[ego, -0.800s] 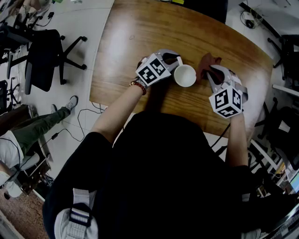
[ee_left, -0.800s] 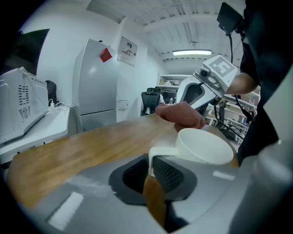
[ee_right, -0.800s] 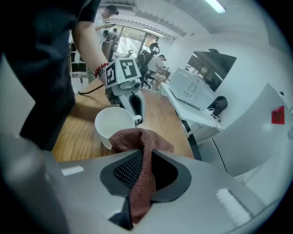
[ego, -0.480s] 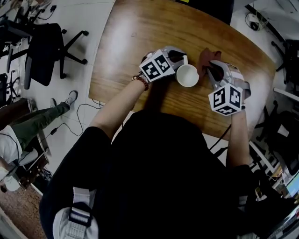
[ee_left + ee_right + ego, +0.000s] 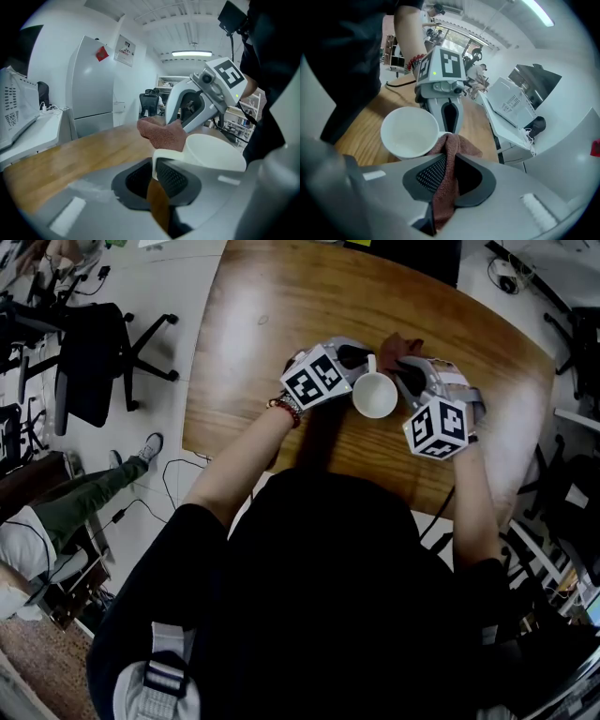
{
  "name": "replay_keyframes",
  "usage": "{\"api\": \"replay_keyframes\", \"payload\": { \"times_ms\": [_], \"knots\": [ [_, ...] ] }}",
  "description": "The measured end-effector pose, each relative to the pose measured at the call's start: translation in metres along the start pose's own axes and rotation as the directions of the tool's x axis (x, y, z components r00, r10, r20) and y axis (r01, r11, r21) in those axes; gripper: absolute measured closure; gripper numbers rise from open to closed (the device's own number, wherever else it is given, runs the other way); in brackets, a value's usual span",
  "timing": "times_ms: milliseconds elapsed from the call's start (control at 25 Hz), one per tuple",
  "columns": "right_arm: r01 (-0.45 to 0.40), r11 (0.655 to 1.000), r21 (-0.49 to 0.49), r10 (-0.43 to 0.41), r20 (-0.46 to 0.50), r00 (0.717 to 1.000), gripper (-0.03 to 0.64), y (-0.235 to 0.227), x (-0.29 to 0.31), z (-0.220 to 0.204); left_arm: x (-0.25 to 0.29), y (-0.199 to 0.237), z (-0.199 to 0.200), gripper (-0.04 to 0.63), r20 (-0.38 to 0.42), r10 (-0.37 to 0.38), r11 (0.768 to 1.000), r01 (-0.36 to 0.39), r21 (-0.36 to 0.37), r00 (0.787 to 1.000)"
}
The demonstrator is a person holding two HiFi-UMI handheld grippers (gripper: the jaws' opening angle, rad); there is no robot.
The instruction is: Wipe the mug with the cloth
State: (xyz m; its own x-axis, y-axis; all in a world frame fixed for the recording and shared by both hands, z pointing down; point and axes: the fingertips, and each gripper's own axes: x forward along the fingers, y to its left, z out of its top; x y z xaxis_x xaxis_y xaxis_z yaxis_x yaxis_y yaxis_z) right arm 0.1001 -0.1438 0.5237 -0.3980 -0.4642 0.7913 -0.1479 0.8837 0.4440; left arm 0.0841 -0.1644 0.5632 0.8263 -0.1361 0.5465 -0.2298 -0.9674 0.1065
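A white mug [image 5: 374, 395] stands upright on the wooden table [image 5: 272, 324]. My left gripper [image 5: 360, 358] is shut on its handle [image 5: 165, 156]; in the left gripper view the mug [image 5: 213, 152] sits just right of the jaws [image 5: 157, 174]. My right gripper [image 5: 406, 372] is shut on a reddish-brown cloth [image 5: 397, 343]. The right gripper view shows the cloth [image 5: 452, 145] pinched between the jaws [image 5: 447, 177], its free end against the mug [image 5: 410, 131] near the handle. The cloth [image 5: 161, 133] bunches behind the handle.
The table's near edge runs just below both grippers. A black office chair [image 5: 94, 352] stands on the floor to the left, with a seated person's leg [image 5: 75, 502] and cables below it. More chairs and equipment crowd the right side [image 5: 572, 362].
My right gripper has carried the cloth leftward, from a gap beside the mug to right up against it. The left gripper and mug have stayed nearly still.
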Motion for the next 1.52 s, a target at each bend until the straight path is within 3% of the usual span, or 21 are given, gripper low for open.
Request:
{"api": "replay_keyframes", "payload": {
  "times_ms": [280, 520, 720, 960, 1160, 1520],
  "knots": [
    [-0.064, 0.998, 0.010, 0.064, 0.009, 0.998, 0.566, 0.019, 0.021, -0.005, -0.005, 0.002, -0.006, 0.560, -0.020, 0.012, 0.999, -0.013, -0.039, 1.000],
    [-0.126, 0.992, 0.021, 0.127, -0.038, 0.991, 0.566, 0.040, 0.040, -0.027, -0.004, 0.000, -0.007, 0.560, -0.028, 0.033, 0.998, -0.035, -0.060, 0.999],
    [-0.082, 0.995, 0.050, 0.085, -0.053, 0.995, 0.566, 0.037, 0.039, -0.030, -0.004, -0.001, -0.007, 0.558, -0.018, 0.056, 0.992, -0.058, -0.110, 0.998],
    [0.007, 0.991, 0.137, -0.001, -0.039, 0.999, 0.566, 0.030, 0.009, -0.044, -0.010, 0.002, -0.011, 0.546, 0.027, 0.101, 0.961, -0.091, -0.260, 0.995],
    [0.045, 0.982, 0.183, -0.043, -0.019, 0.999, 0.566, 0.036, -0.019, -0.043, -0.016, 0.005, -0.014, 0.554, 0.004, 0.157, 0.961, -0.151, -0.233, 0.988],
    [0.028, 0.994, 0.104, -0.025, -0.037, 0.999, 0.566, 0.043, -0.014, -0.030, -0.022, 0.007, -0.019, 0.557, -0.011, 0.209, 0.947, -0.205, -0.247, 0.978]
  ]
}}
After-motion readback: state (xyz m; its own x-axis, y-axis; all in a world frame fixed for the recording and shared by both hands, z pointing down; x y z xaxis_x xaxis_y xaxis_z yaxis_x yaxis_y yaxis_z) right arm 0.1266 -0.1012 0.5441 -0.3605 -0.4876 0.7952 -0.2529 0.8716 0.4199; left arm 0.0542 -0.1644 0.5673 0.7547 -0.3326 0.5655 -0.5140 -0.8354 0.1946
